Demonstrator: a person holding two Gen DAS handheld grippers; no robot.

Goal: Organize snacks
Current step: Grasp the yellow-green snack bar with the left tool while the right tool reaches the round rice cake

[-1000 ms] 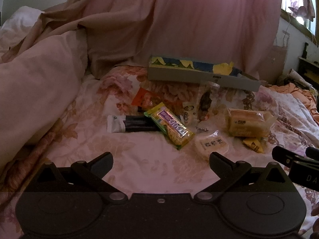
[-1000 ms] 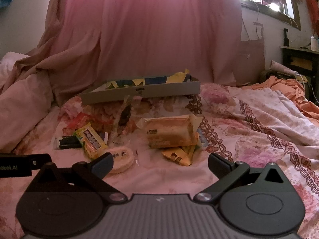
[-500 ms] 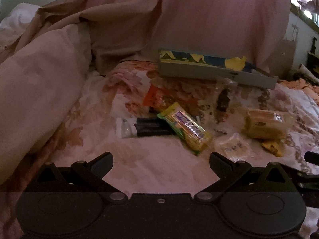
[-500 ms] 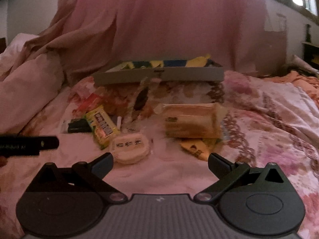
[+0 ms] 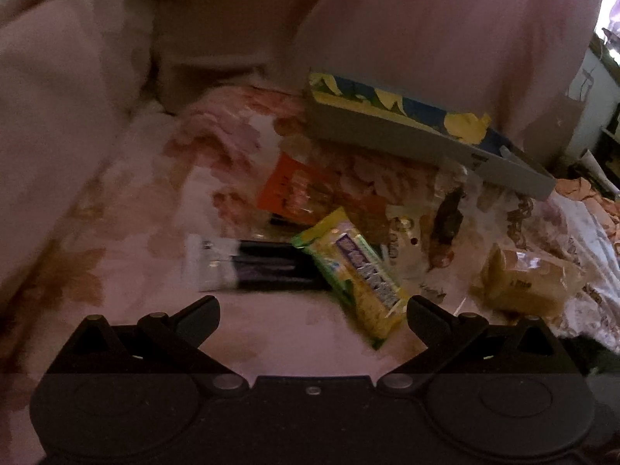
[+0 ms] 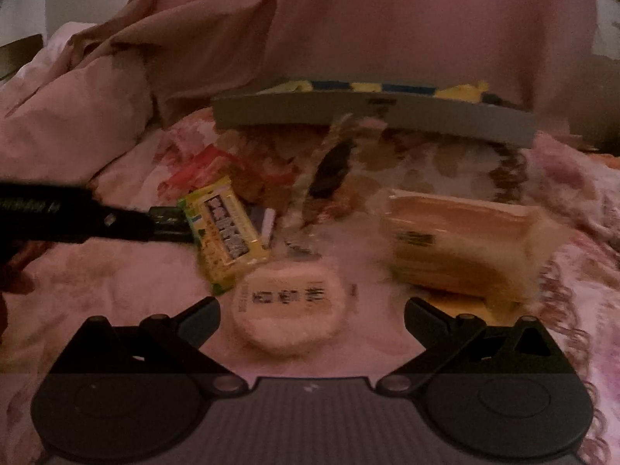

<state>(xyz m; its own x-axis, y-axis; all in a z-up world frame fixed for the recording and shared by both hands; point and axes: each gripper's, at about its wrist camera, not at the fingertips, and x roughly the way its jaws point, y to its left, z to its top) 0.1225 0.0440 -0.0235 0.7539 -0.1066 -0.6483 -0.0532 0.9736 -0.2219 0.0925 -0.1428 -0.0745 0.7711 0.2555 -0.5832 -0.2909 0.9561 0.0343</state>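
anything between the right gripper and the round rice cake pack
Nothing: in the right wrist view only bare floral bedsheet lies between the open right gripper and the round rice cake pack.

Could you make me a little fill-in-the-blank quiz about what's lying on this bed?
1. The yellow bar overlaps a ____ packet.
2. Between the right gripper fingers lies a ____ cake.
3. Both grippers are ____.
4. The box lies ____ the snacks.

Missing: black; round; open; behind
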